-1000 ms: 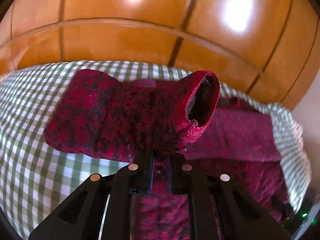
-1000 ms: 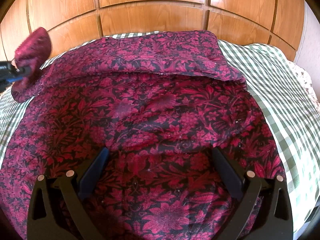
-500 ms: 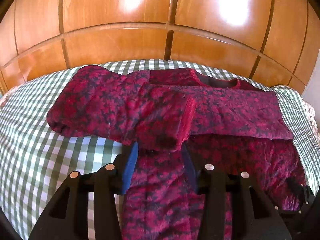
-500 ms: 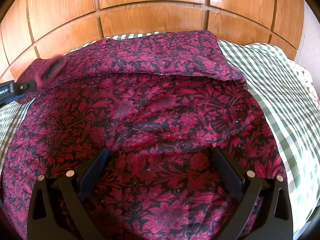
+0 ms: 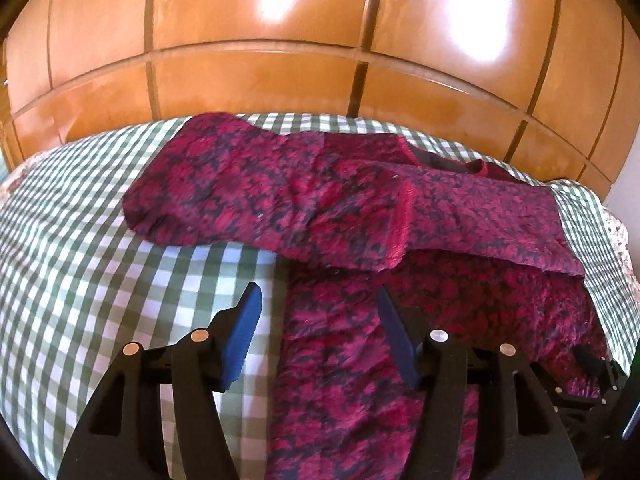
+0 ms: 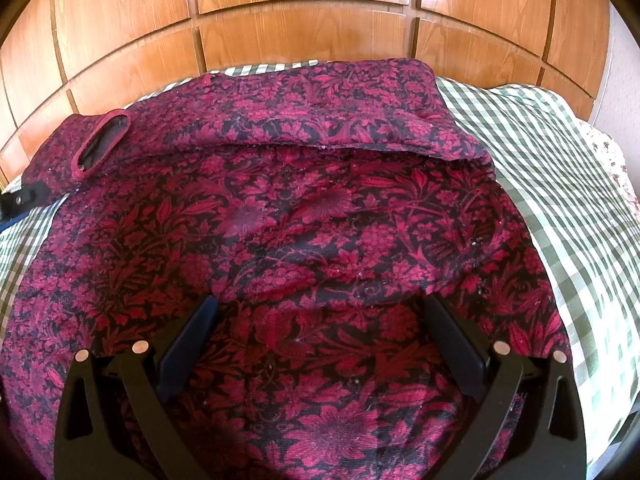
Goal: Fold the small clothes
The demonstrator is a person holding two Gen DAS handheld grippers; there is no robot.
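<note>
A dark red floral garment [image 5: 400, 320] lies flat on the checked bed cover [image 5: 80, 260]. Its left sleeve [image 5: 280, 200] is folded in across the chest, cuff [image 5: 402, 224] near the middle; the right sleeve [image 5: 500, 220] is folded over too. My left gripper [image 5: 318, 312] is open and empty, just short of the folded sleeve, above the garment's left edge. In the right wrist view the garment [image 6: 320, 220] fills the frame, with the cuff [image 6: 100, 144] at upper left. My right gripper [image 6: 320, 320] is wide open and empty over the lower body of the garment.
A wooden panelled headboard [image 5: 320, 60] stands right behind the bed. The green and white checked cover [image 6: 560, 200] shows bare on both sides of the garment. The left gripper's tip [image 6: 20, 200] shows at the left edge of the right wrist view.
My left gripper carried the sleeve in over the chest, let it go and opened, then drew back. The sleeve now lies flat. The right gripper has stayed still and open.
</note>
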